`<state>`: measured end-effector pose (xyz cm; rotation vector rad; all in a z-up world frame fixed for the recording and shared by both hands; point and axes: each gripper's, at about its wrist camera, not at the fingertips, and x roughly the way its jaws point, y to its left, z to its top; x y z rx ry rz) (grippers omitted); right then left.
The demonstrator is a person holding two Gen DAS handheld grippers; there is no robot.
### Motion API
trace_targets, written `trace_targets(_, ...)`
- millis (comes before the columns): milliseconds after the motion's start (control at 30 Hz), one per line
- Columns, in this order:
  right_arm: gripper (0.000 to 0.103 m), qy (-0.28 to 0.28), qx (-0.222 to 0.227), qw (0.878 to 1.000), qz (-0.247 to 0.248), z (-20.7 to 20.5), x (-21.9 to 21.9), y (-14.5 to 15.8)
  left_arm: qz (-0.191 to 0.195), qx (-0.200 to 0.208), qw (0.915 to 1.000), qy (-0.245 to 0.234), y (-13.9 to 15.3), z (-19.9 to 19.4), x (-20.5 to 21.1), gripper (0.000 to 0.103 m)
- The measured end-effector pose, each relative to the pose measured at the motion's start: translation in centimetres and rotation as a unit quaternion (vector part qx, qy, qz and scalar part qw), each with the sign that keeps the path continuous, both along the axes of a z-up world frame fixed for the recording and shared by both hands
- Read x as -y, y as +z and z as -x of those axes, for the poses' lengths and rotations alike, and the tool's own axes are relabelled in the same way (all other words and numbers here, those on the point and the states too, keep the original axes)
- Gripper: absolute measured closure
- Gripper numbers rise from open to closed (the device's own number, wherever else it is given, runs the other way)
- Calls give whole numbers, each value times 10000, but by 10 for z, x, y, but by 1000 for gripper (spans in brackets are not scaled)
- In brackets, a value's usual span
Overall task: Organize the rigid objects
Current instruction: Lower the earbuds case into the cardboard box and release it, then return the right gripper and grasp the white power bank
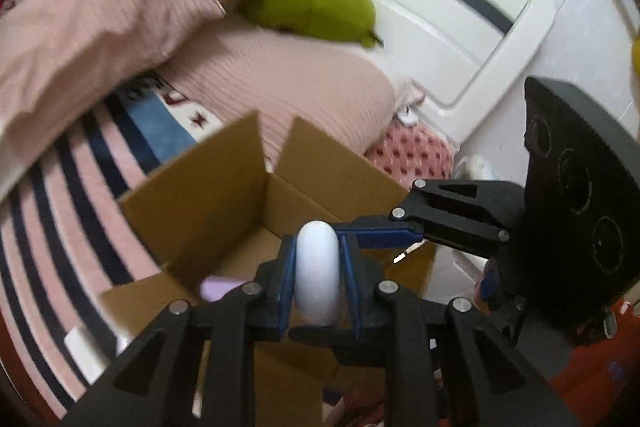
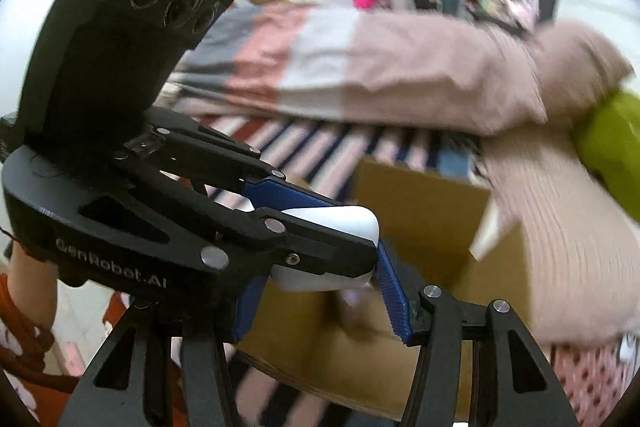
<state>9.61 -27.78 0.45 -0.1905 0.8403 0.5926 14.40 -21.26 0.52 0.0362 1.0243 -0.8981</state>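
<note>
My left gripper (image 1: 318, 259) is shut on a smooth white rounded object (image 1: 317, 273) and holds it above an open cardboard box (image 1: 208, 199) on the bed. A pale purple object (image 1: 214, 289) lies inside the box. In the right wrist view the left gripper (image 2: 360, 247) comes in from the left with the white object (image 2: 340, 223) clamped between its blue pads, over the box (image 2: 420, 219). My right gripper (image 2: 328, 311) is open and empty, with one blue finger (image 2: 394, 303) in view. The right gripper also reaches in from the right in the left wrist view (image 1: 404, 239).
A pink striped pillow (image 1: 100, 27) and a green plush toy (image 1: 316, 1) lie behind the box. The bed has a pink and navy striped sheet (image 1: 60, 207). A white headboard (image 1: 460, 7) stands at the back right.
</note>
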Motion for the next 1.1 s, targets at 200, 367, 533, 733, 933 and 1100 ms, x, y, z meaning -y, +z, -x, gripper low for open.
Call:
trace_targets(200, 54, -221, -740, 9968, 224, -23, 22, -22, -293, -577, 9979, -81, -18, -19, 26, 83)
trace_targets(367, 54, -182, -931, 9946, 422, -25, 18, -32, -420, -421, 9982, 26, -13, -17, 20, 52)
trace_targets(533, 34, -188, -783, 9964, 256, -19, 15, -22, -175, 65, 9991, 371, 14, -4, -20, 36)
trace_targets(733, 6, 424, 30, 9991, -24, 7, -29, 11, -120, 933, 9860, 1379, 48, 24, -116, 22)
trace_targets(933, 5, 1198, -24, 9925, -239, 27, -109, 17, -107, 1301, 9613, 2427, 33, 51, -222, 21)
trace_targets(1100, 6, 1425, -423, 9888, -167, 23, -173, -23, -99, 1143, 9465, 3016, -12, 70, -287, 21)
